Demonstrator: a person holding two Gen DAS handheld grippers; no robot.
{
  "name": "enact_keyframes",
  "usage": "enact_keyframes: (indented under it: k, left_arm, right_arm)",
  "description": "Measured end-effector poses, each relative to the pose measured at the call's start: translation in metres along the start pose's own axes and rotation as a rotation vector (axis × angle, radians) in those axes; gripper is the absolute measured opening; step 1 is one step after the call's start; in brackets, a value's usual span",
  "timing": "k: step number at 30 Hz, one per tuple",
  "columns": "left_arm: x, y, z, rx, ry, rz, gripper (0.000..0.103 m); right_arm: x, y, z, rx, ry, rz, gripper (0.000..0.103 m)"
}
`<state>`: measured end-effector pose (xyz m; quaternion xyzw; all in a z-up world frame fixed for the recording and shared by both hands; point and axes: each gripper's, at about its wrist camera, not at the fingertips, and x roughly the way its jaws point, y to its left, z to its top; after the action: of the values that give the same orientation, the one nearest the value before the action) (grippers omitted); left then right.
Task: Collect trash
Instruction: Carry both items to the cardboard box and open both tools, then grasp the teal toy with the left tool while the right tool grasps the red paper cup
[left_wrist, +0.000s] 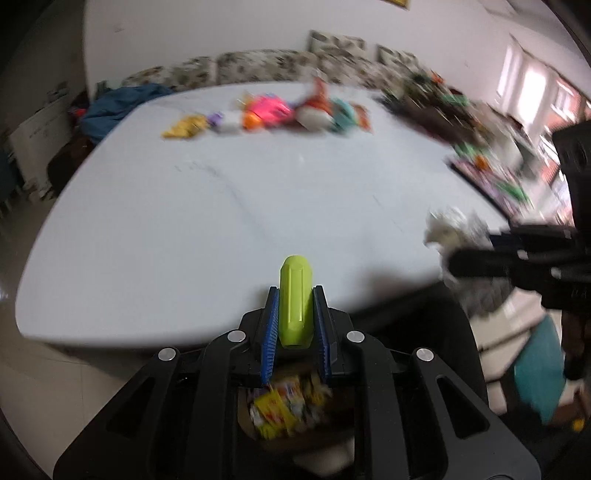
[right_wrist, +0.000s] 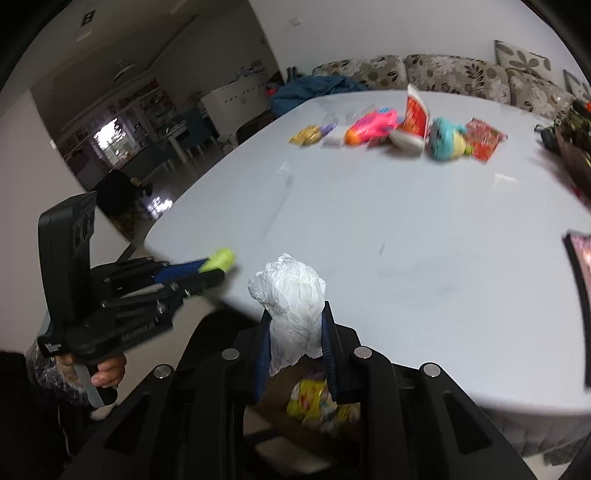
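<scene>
My left gripper (left_wrist: 295, 292) is shut on a lime-green plastic cylinder (left_wrist: 293, 306) that stands up between the blue pads, over the near edge of the white table (left_wrist: 207, 229). My right gripper (right_wrist: 296, 311) is shut on a crumpled white tissue (right_wrist: 291, 288). In the left wrist view the tissue (left_wrist: 450, 229) and the right gripper (left_wrist: 465, 264) show at the right edge. The right wrist view has the left gripper (right_wrist: 218, 271) at the left, held by a hand (right_wrist: 109, 371), with the green cylinder (right_wrist: 221, 259) in it. Under both grippers sits a brown container (right_wrist: 279, 382) with yellow wrappers (left_wrist: 277, 406).
A row of colourful wrappers and toys (right_wrist: 399, 125) lies across the far side of the table. Dark clutter (left_wrist: 443, 107) and a flat printed box (left_wrist: 491, 181) crowd the right side. A floral sofa (right_wrist: 443, 72) with a blue cloth (right_wrist: 317, 86) stands behind.
</scene>
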<state>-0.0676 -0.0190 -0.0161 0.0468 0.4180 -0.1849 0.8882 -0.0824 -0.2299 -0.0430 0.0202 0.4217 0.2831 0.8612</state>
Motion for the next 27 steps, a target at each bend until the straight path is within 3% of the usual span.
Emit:
enact_keyframes:
  k: [2, 5, 7, 8, 9, 10, 14, 20, 22, 25, 27]
  left_arm:
    - [0.004, -0.008, -0.017, 0.027, 0.038, -0.001, 0.018]
    - [0.026, -0.015, -0.045, 0.054, 0.154, -0.007, 0.018]
    - [0.041, -0.012, -0.061, 0.071, 0.217, 0.0, 0.019]
    - [0.056, -0.013, -0.071, 0.091, 0.261, 0.015, 0.026]
    - [0.065, -0.012, -0.076, 0.106, 0.292, 0.021, 0.055]
    - [0.076, -0.012, -0.082, 0.115, 0.318, 0.053, 0.077]
    - [0.097, -0.011, -0.095, 0.124, 0.373, 0.061, 0.078]
    - [0.052, -0.005, -0.071, 0.132, 0.263, 0.071, 0.078]
    - [0.023, 0.002, -0.051, 0.116, 0.185, 0.031, 0.078]
    - [-0.015, 0.02, -0.01, 0.097, 0.031, 0.041, 0.088]
    - [-0.023, 0.032, 0.023, 0.084, -0.048, 0.099, 0.089]
  right_arm:
    - [0.001, 0.007, -0.021, -0.015, 0.041, 0.018, 0.024]
    - [0.018, 0.01, -0.052, 0.005, 0.121, 0.041, 0.025]
    - [0.043, 0.005, -0.07, 0.024, 0.178, 0.023, 0.031]
    - [0.054, 0.002, -0.075, 0.026, 0.199, 0.011, 0.035]
    - [0.07, -0.002, -0.083, 0.029, 0.237, -0.005, 0.046]
    - [0.085, -0.007, -0.089, 0.039, 0.27, -0.026, 0.05]
    - [0.092, -0.009, -0.095, 0.055, 0.276, -0.035, 0.049]
    - [0.027, 0.016, -0.056, -0.021, 0.115, 0.018, 0.05]
    - [0.004, 0.019, -0.028, -0.061, 0.026, 0.014, 0.058]
    - [-0.011, 0.005, 0.027, -0.121, -0.1, -0.1, 0.06]
    - [-0.006, -0.024, 0.074, -0.096, -0.167, -0.17, 0.06]
